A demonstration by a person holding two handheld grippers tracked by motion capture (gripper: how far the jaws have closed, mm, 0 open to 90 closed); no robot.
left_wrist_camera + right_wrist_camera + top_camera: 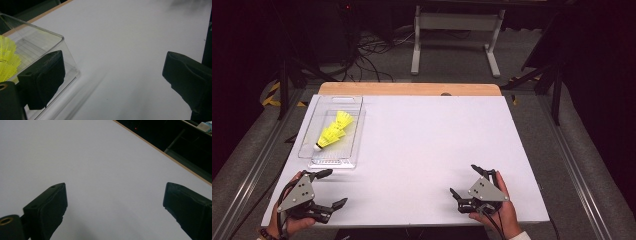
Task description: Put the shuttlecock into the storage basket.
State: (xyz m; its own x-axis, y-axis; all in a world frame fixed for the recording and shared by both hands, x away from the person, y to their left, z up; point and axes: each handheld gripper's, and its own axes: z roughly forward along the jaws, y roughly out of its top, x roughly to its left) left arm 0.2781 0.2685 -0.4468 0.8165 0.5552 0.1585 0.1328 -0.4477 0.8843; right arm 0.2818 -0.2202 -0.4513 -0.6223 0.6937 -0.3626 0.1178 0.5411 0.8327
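Here the left gripper point(332, 187) rested at the table's point(427, 140) near left corner, jaws spread wide and holding nothing; the right gripper point(464, 181) sat likewise agape near the right. Just beyond the left one, yellow shuttlecocks point(333, 131) lay in a clear tray point(357, 135), their exact number hard to tell, partly cut off in the left gripper view.

Clear tray point(355, 131) walls around shuttlecocks point(333, 131)

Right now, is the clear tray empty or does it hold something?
Not empty. The clear tray holds yellow shuttlecocks lying on their sides; how many cannot be told. Both grippers are away from it, open.
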